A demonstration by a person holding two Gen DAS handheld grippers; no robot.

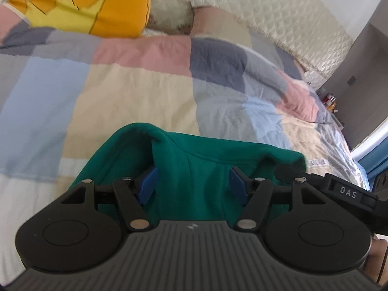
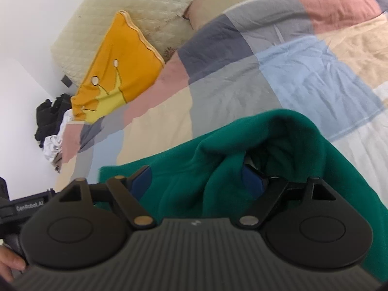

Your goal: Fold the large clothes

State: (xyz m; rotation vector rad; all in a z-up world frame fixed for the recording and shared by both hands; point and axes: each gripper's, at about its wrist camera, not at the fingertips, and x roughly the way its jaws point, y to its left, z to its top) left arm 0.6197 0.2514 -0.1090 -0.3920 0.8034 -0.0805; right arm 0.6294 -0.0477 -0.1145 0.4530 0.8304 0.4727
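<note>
A green garment (image 1: 201, 169) lies bunched on the patchwork quilt (image 1: 135, 89) right in front of both grippers. In the left wrist view my left gripper (image 1: 192, 184) stands open, its blue pads (image 1: 148, 184) wide apart with a ridge of green cloth loose between them. The right wrist view shows my right gripper (image 2: 196, 181) open too; a raised fold of the garment (image 2: 278, 140) drapes over its right finger and partly hides the blue pad (image 2: 252, 181). The other pad (image 2: 141, 181) is bare. Neither pair of pads presses the cloth.
An orange cushion with a yellow crown (image 1: 80, 2) leans at the head of the bed against a cream quilted headboard (image 1: 278, 17). Dark and white clothes (image 2: 51, 123) are heaped beside the bed. A grey cabinet (image 1: 363, 68) stands at the far side. A hand (image 2: 9, 266) holds the right grip.
</note>
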